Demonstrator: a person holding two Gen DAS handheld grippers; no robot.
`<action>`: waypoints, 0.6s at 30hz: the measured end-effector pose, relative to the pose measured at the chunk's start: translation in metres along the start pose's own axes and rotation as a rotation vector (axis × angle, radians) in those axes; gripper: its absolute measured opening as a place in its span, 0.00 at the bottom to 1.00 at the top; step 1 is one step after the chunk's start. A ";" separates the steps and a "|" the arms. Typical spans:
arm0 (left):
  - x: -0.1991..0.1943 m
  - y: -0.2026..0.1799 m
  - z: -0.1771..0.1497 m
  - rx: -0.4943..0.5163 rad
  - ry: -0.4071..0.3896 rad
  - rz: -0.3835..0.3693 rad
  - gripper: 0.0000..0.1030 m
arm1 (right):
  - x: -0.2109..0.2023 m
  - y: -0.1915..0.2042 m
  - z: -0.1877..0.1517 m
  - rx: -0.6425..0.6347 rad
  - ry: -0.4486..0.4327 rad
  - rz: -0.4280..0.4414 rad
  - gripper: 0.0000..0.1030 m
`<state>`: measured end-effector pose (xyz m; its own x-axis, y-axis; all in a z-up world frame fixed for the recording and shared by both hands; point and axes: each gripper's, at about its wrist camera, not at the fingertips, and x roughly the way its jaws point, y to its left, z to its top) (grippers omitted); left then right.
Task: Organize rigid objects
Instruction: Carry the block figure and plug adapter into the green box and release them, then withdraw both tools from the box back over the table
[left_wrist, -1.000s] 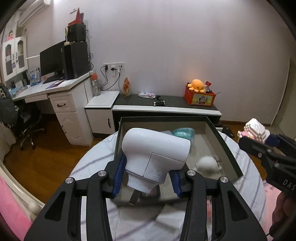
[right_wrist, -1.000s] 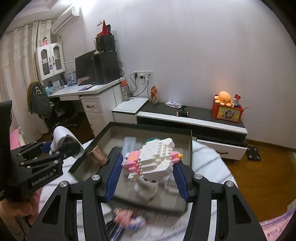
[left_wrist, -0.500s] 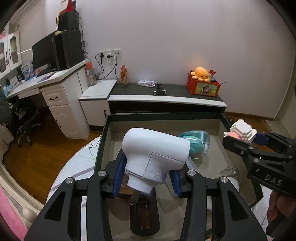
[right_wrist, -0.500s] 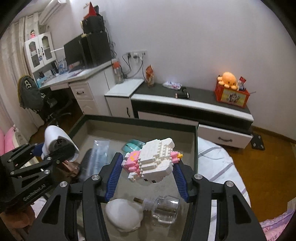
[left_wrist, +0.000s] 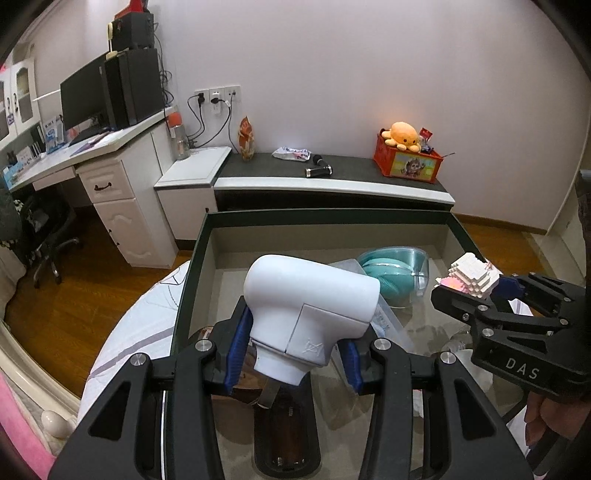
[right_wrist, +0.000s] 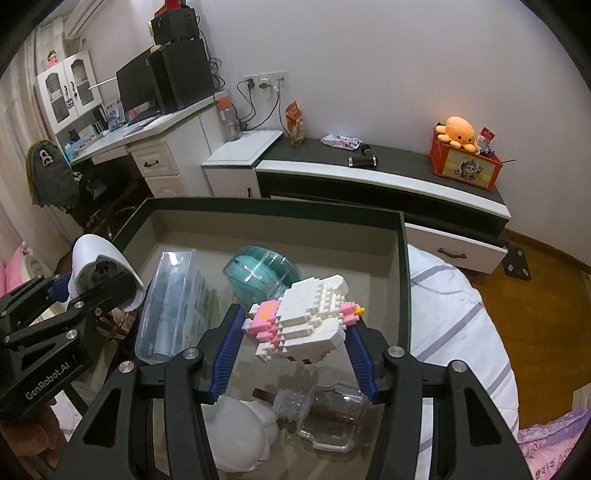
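Left wrist view: left gripper (left_wrist: 291, 363) clamps white dryer (left_wrist: 310, 306) over box (left_wrist: 325, 216). Right gripper (right_wrist: 295, 354) clamps brick toy (right_wrist: 303, 321) over box too — teal case (right_wrist: 258, 273), glass bottle (right_wrist: 325, 417) already inside; both drops pending.

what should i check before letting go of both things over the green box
1. Left gripper clamps the white plastic hair-dryer-shaped device: ok.
2. Right gripper clamps the white and pink brick-built figure: ok.
3. Both loads over the dark green open box: ok.
4. Bare floor under the device: not ok, a brown bottle lies there.
5. Bare floor under the figure: not ok, a clear glass bottle lies below.
6. Height above the floor: cannot tell.
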<state>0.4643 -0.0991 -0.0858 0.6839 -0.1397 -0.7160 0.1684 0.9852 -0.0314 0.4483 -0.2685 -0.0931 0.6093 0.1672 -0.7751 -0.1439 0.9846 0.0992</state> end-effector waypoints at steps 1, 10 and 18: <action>0.000 0.000 0.000 0.002 0.002 0.003 0.44 | 0.000 0.001 0.000 -0.001 0.002 -0.002 0.54; -0.039 -0.002 0.002 0.024 -0.084 0.063 1.00 | -0.012 0.003 -0.008 0.013 -0.005 -0.004 0.83; -0.116 0.017 -0.015 -0.076 -0.199 0.038 1.00 | -0.076 0.001 -0.027 0.085 -0.152 0.016 1.00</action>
<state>0.3767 -0.0644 -0.0139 0.8165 -0.1113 -0.5665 0.0905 0.9938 -0.0647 0.3807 -0.2813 -0.0510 0.7195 0.1826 -0.6700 -0.0923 0.9814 0.1683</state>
